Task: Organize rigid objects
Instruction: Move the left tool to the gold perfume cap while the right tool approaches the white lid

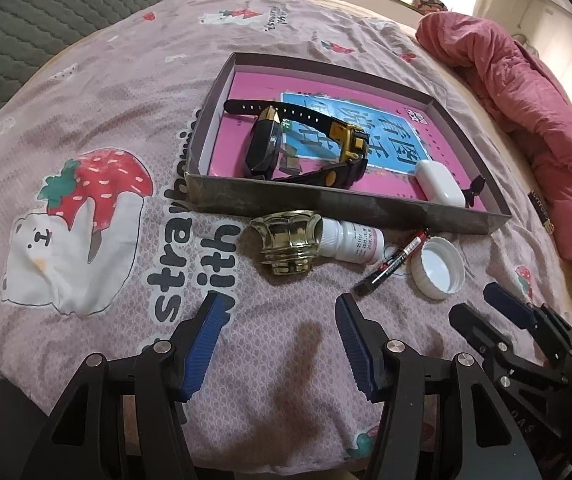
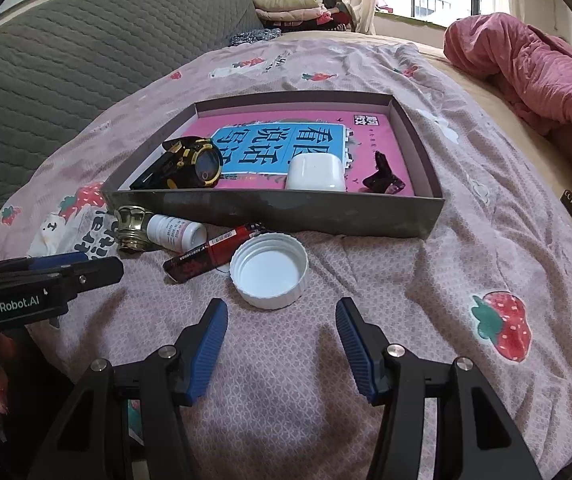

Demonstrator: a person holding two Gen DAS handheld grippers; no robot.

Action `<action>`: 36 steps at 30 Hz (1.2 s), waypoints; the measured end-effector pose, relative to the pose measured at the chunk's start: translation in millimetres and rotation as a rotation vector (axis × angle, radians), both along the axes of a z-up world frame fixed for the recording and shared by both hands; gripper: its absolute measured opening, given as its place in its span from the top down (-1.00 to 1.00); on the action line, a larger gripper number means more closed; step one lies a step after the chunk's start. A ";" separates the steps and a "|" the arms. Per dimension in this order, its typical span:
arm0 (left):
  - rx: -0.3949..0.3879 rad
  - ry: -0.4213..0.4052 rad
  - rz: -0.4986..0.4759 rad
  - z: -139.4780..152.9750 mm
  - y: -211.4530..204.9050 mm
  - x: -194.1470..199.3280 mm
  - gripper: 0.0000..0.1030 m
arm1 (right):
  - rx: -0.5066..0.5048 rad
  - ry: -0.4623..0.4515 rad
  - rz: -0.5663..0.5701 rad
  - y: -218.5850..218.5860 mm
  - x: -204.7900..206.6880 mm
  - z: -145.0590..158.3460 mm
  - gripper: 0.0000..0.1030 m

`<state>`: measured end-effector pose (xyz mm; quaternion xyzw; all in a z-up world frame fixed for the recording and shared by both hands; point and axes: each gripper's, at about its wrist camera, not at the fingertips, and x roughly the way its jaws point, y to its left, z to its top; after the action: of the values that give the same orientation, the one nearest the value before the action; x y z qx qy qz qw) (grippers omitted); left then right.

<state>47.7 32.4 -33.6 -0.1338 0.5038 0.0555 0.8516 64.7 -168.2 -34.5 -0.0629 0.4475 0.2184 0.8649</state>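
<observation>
A shallow grey box (image 1: 349,204) (image 2: 286,210) lies on the bed with a pink book (image 1: 385,128) (image 2: 317,136) in its bottom. On the book lie a black-and-yellow watch (image 1: 337,148) (image 2: 194,164), a white earbud case (image 1: 439,182) (image 2: 315,174) and a small dark clip (image 2: 383,178). In front of the box lie a brass knob (image 1: 287,240) (image 2: 130,228), a white pill bottle (image 1: 351,240) (image 2: 176,232), a red-and-black pen (image 1: 393,262) (image 2: 214,252) and a white jar lid (image 1: 437,266) (image 2: 270,270). My left gripper (image 1: 280,316) is open just short of the knob. My right gripper (image 2: 282,318) is open just short of the lid.
The bed has a pink strawberry-print cover (image 1: 106,140) (image 2: 465,260). A red quilt (image 1: 525,120) (image 2: 545,80) is bunched at the right. A grey padded headboard (image 2: 86,48) stands at the left, folded clothes (image 2: 289,8) at the back.
</observation>
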 end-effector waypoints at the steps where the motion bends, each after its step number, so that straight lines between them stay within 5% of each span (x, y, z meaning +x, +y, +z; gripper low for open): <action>1: 0.001 0.001 0.001 -0.3 0.4 0.7 -0.16 | -0.001 0.001 0.001 0.4 0.1 -0.4 -0.09; 36: -0.043 -0.010 0.070 -10.2 17.6 27.4 -0.21 | 0.021 0.016 0.010 10.3 14.0 -10.4 -0.09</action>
<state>75.0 50.0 -43.8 -0.1697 0.4957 0.0737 0.8486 78.7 -157.9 -44.9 -0.0545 0.4516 0.2277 0.8609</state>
